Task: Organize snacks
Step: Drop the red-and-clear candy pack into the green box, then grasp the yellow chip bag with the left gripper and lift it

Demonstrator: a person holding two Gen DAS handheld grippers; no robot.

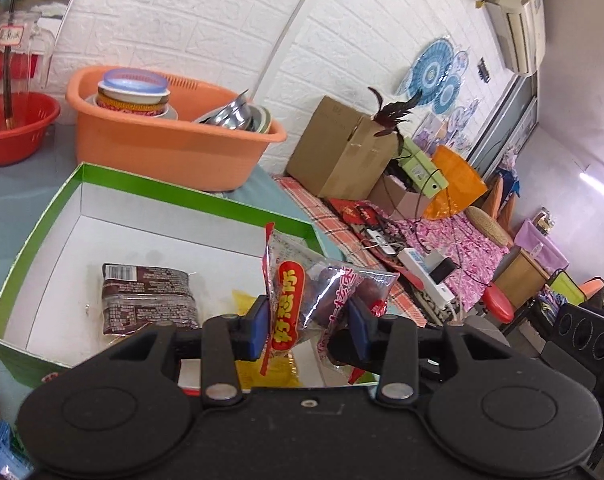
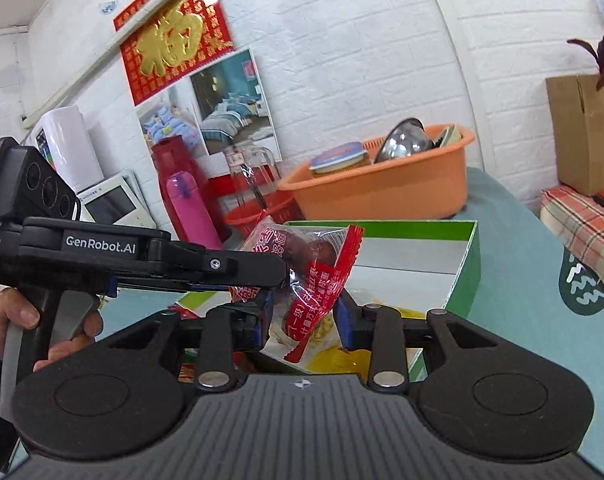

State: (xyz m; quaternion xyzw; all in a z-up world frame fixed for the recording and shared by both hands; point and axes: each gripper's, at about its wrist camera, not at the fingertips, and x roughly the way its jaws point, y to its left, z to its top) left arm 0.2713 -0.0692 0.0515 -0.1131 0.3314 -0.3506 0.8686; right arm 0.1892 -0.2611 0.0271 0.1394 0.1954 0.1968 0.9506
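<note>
Left gripper (image 1: pixel 308 326) clenched on a clear, red-edged date bag (image 1: pixel 322 280), blue fingers (image 1: pixel 257 330) pressing its lower part from both sides, narrow gap. Right gripper (image 2: pixel 306 326) likewise clamped on a date bag (image 2: pixel 314 304), pads pinching crinkled film. Seen from the right wrist, the left gripper (image 2: pixel 257 276) reaches in from the left, held by a hand (image 2: pixel 41 320), its tip meeting the same red-and-clear wrapper; hard to tell whether one bag or two, since the wrappers overlap.

Bag held above the near edge of a green box (image 1: pixel 41 224) with white inside, standing on a teal surface (image 1: pixel 5 200). Dark round fruit visible through the film, red label with yellow print. In the box: brown pack (image 1: pixel 147 298) lying flat, yellow pack (image 1: pixel 273 368) mostly hidden behind fingers and bag. Box's near wall cut off by the gripper bodies. Behind the box, orange tub (image 1: pixel 173 148) of bowls and red basket (image 1: pixel 17 128)
</note>
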